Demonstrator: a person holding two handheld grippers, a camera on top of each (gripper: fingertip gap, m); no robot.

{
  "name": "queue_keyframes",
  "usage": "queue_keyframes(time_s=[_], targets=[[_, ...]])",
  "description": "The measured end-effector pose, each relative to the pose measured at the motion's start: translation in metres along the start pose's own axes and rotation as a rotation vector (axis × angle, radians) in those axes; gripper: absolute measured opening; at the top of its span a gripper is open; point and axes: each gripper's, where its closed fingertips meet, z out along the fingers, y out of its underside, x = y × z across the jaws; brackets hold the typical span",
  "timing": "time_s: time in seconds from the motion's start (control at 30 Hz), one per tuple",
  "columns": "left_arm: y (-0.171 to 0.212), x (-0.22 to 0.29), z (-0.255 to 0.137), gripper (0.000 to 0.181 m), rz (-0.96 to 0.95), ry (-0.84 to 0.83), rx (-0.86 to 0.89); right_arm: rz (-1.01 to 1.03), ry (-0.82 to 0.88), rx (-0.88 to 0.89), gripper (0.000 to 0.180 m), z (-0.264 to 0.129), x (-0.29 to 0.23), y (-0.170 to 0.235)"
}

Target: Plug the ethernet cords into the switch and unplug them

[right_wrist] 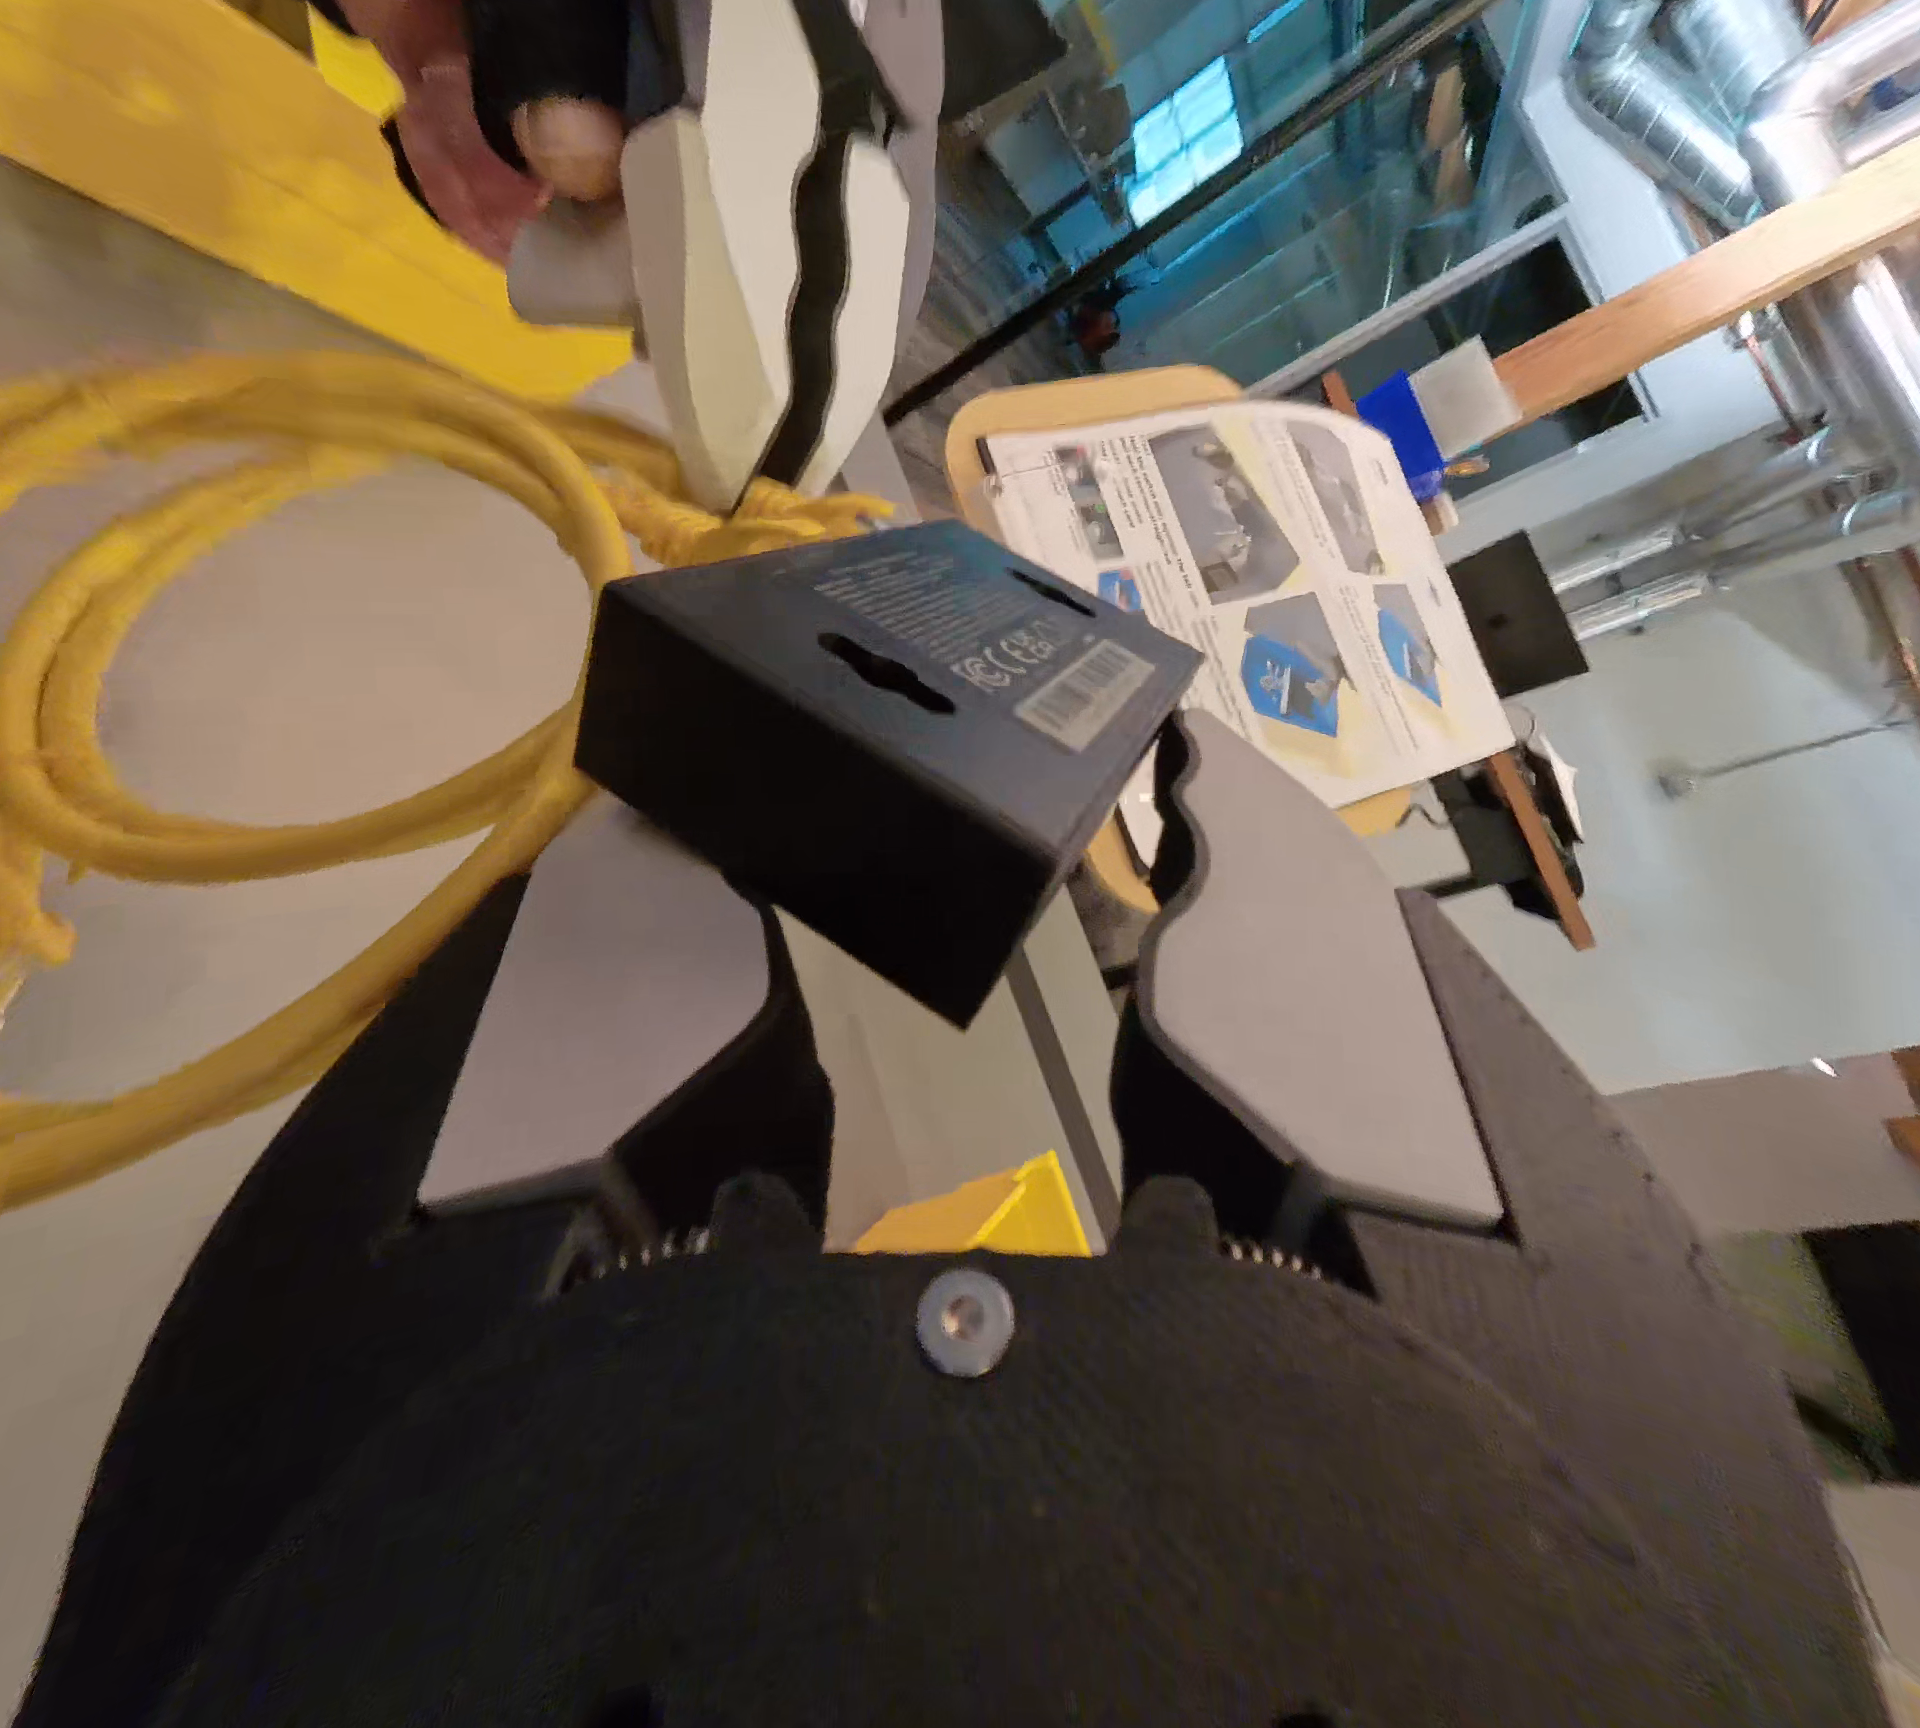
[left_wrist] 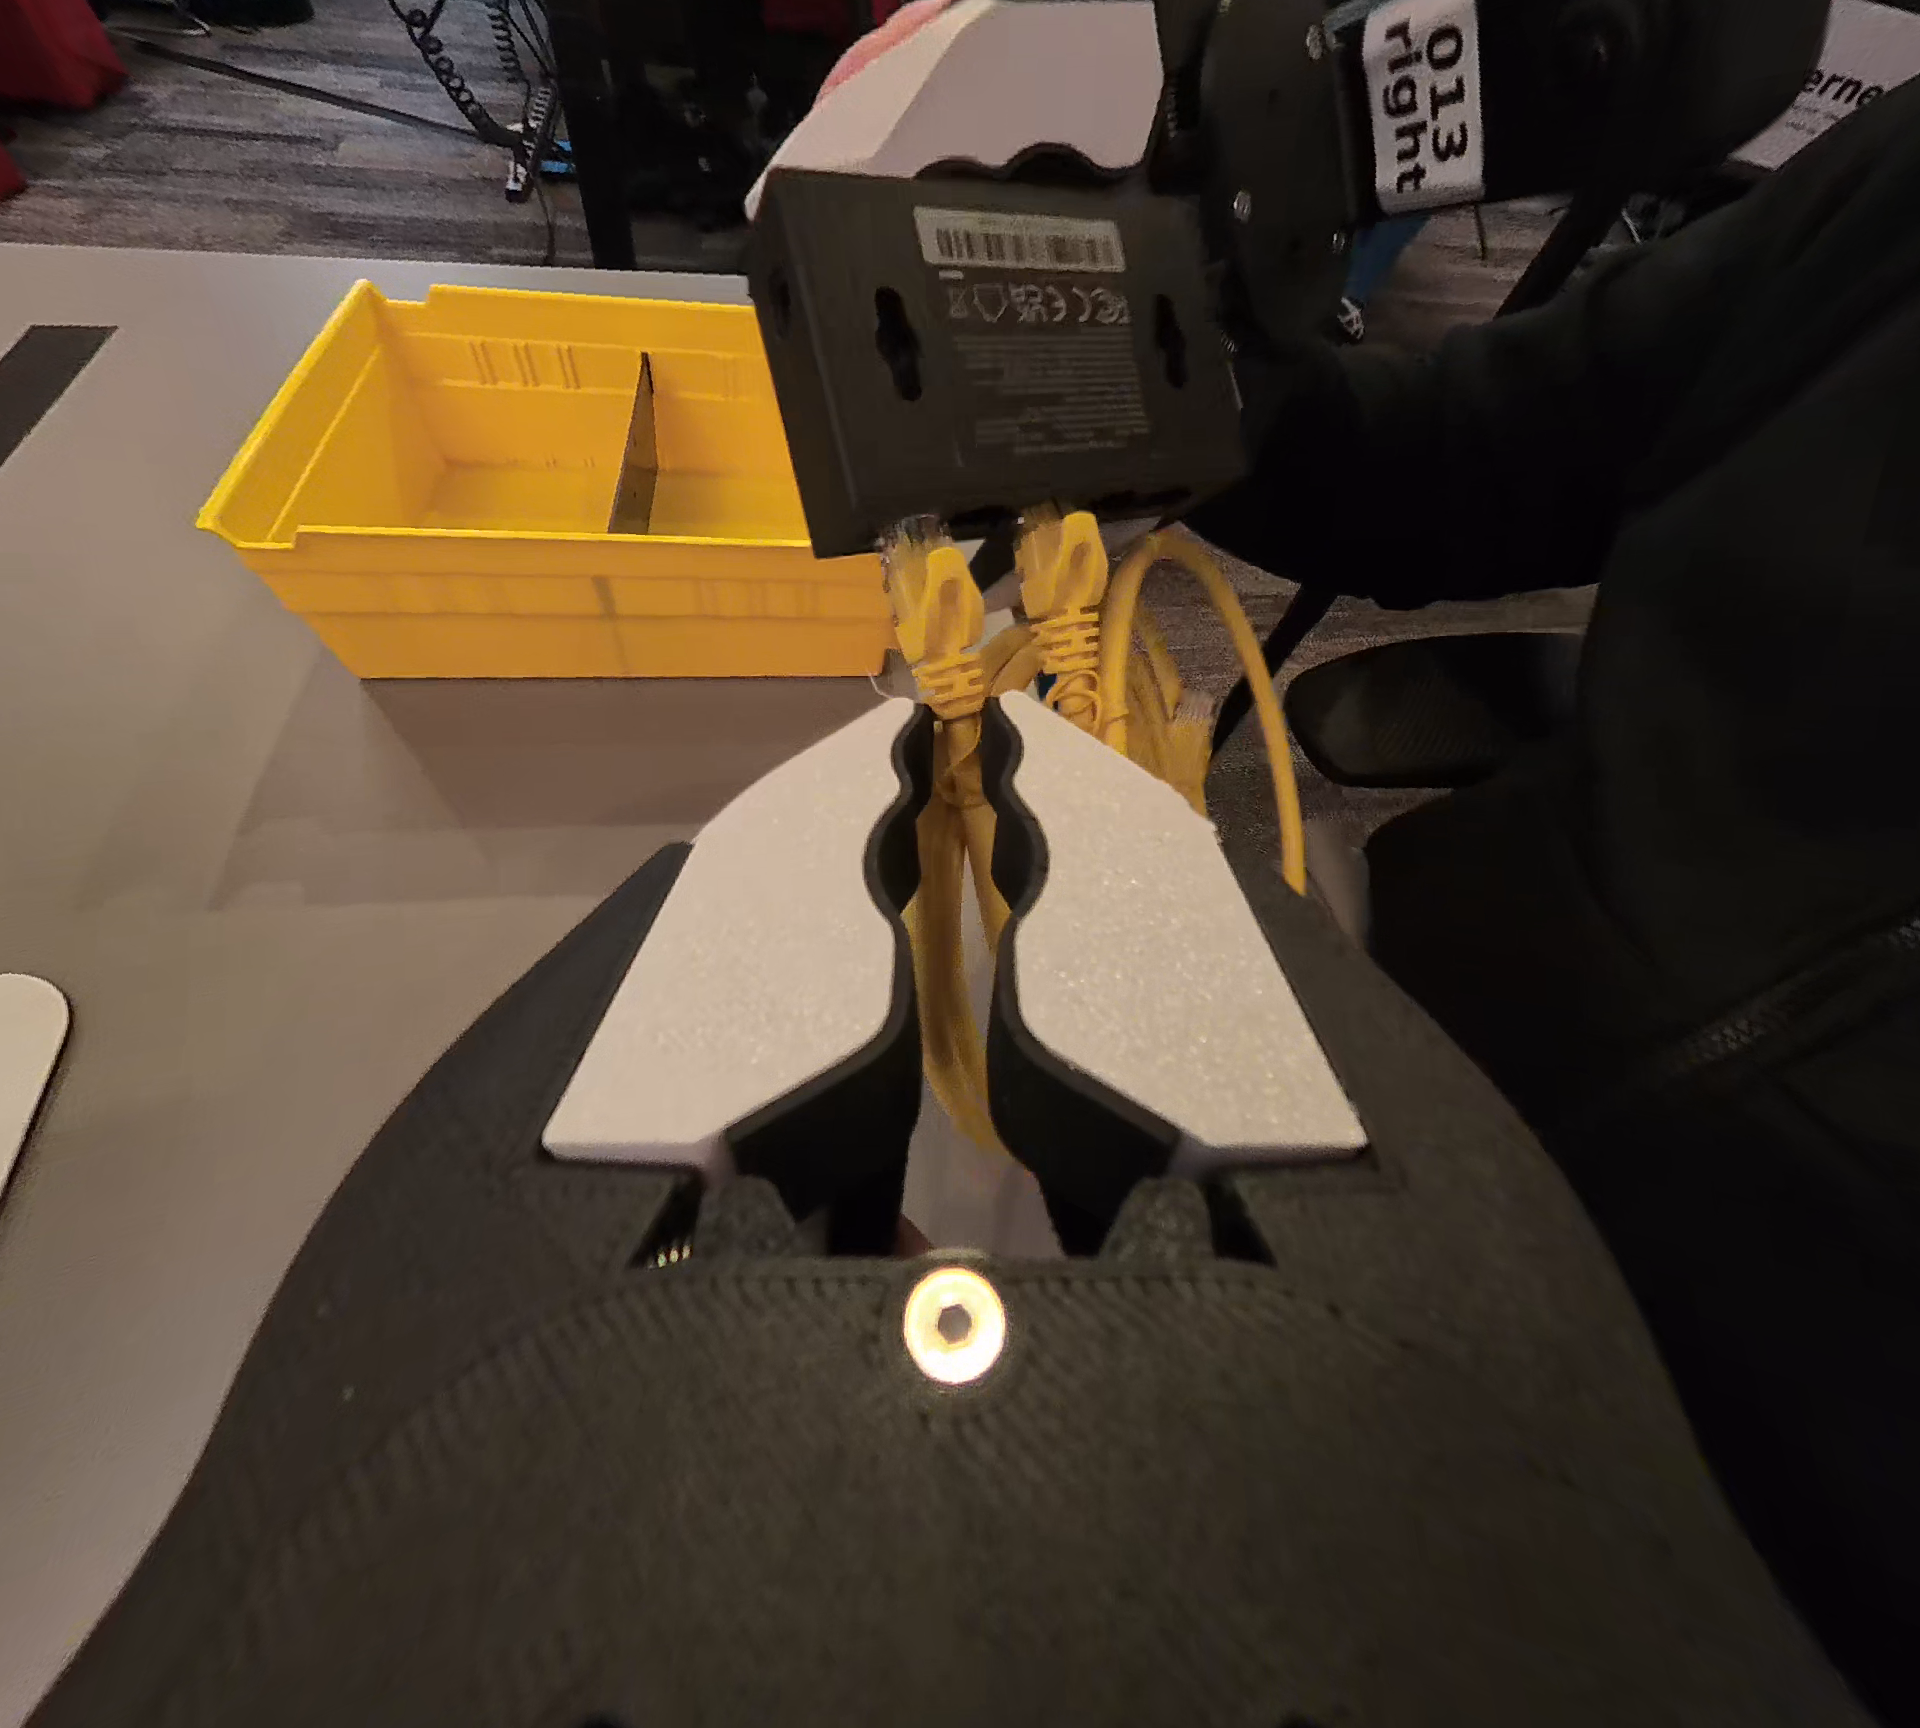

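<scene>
In your left wrist view, your left gripper is pinched tight on a yellow ethernet cord, just under its plug. That plug sits in a port on the bottom edge of the black switch. A second yellow cord is plugged in right beside it, on the side away from the bin. More yellow cable hangs in loops below the switch. Your right gripper holds the switch from above, up off the grey table. The flat back of the switch, with a barcode sticker, faces you. A yellow bin with 1 divider sits on the table just beside the switch. Your dark sleeve is on the other side of the switch.

In your right wrist view, your right gripper is squeezing the black switch between its 2 grey pads, and the switch is tilted. Your left gripper comes in from beyond the switch, its tips closed on a yellow cord at the switch's far edge. Your hand holds that gripper. Loops of yellow cable lie on the table beside the switch. A printed sheet sits on a wooden board behind the switch.
</scene>
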Motion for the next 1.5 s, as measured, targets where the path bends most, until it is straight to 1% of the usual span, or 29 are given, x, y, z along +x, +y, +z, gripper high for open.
queue_keyframes(time_s=[0.03,0.1,0.17,0.3,0.53,0.6,0.7,0.77,0.9,1.13,1.2,1.23,1.37,1.5], targets=[[0.002,0.004,0.004,0.008,0.006,0.016,-0.014,0.004,-0.002,0.027,0.066,-0.002,0.000,-0.005],[0.009,0.008,0.013,0.008,0.035,0.007,-0.064,-0.029,-0.022,0.001,0.059,0.000,-0.001,-0.003],[0.008,0.015,0.018,0.008,0.027,0.035,-0.047,-0.035,-0.034,0.024,0.055,-0.001,0.000,-0.004],[0.007,0.013,0.021,0.008,-0.004,0.020,-0.005,-0.020,-0.016,0.036,0.054,-0.003,0.001,-0.001],[0.012,0.007,0.027,0.007,-0.045,-0.017,-0.017,-0.067,0.013,-0.004,0.051,-0.001,0.000,0.006],[0.015,0.003,0.030,0.007,-0.054,-0.031,-0.029,-0.111,0.018,-0.023,0.052,0.000,-0.001,0.006],[0.015,0.002,0.030,0.007,-0.094,-0.023,-0.002,-0.123,0.022,-0.029,0.052,0.002,-0.001,0.008],[0.018,0.001,0.033,0.007,-0.076,-0.039,-0.037,-0.140,0.012,-0.041,0.050,0.002,-0.002,0.010],[0.019,-0.002,0.035,0.007,-0.106,-0.051,-0.039,-0.165,0.027,-0.056,0.050,0.003,-0.001,0.012],[0.014,-0.005,0.028,0.007,-0.132,-0.080,-0.009,-0.033,0.056,-0.051,0.049,0.005,0.001,0.021],[0.014,-0.007,0.025,0.007,-0.124,-0.112,-0.004,0.005,0.061,-0.053,0.045,0.006,-0.001,0.024],[0.015,-0.006,0.024,0.007,-0.128,-0.114,-0.005,0.018,0.065,-0.052,0.042,0.006,-0.001,0.026],[0.013,-0.006,0.019,0.007,-0.143,-0.123,0.029,0.079,0.093,-0.042,0.036,0.005,-0.004,0.030],[0.014,-0.006,0.018,0.007,-0.137,-0.135,0.020,0.115,0.104,-0.039,0.036,0.006,-0.006,0.032]])
